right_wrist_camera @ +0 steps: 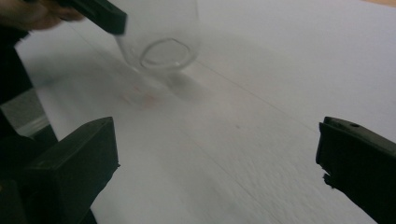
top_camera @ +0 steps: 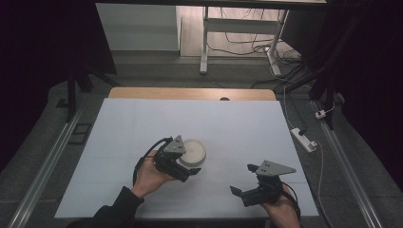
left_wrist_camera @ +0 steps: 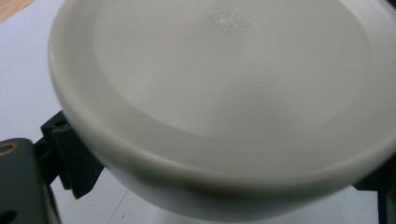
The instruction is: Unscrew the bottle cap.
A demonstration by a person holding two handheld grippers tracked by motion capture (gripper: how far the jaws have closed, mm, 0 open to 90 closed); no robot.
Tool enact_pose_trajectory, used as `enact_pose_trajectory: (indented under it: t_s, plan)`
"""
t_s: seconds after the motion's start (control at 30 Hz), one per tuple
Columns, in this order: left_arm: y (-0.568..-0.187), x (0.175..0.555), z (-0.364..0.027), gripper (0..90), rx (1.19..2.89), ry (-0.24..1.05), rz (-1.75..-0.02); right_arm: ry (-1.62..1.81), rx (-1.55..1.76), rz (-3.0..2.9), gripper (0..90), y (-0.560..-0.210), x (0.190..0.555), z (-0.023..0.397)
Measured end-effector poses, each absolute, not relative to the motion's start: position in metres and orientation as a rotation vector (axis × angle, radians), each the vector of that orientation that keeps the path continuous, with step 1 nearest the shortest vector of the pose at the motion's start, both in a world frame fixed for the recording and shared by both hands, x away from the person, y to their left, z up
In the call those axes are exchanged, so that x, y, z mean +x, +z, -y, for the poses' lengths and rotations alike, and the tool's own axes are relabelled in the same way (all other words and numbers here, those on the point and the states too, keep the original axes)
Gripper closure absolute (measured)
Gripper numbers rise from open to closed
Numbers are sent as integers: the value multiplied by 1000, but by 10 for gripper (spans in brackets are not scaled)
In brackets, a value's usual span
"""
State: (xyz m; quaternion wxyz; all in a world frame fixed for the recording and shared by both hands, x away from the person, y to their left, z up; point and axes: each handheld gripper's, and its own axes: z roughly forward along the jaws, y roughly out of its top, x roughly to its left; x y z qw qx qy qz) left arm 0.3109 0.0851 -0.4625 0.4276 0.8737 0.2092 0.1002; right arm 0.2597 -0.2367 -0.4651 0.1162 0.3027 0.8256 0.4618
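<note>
The white lidded jar [top_camera: 192, 153] sits right between the left gripper [top_camera: 186, 172]'s fingers, which close on its sides just under the lid, while the right gripper [top_camera: 243, 184] hangs well apart with fingers spread wide and empty above the table [top_camera: 237, 123].

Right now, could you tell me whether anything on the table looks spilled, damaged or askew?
Nothing stands out. The round white lidded container sits between the left hand-held gripper's jaws, with no spill visible on the white table cover; the right hand-held gripper is open.

Smooth matt white plastic lid [left_wrist_camera: 224, 93], clear glossy glass jar [right_wrist_camera: 161, 37], matt black plastic left claw [top_camera: 189, 173], white paper-covered wooden worktop [top_camera: 142, 123]
</note>
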Motion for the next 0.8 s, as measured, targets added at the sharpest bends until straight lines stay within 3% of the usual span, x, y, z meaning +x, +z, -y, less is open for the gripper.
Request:
enact_pose_trajectory:
  t_s: [0.8]
  plan:
    - [-461, 310, -88, 74, 2173, 222, -483, 1453, 722, -2492, 0, -436, 279, 181]
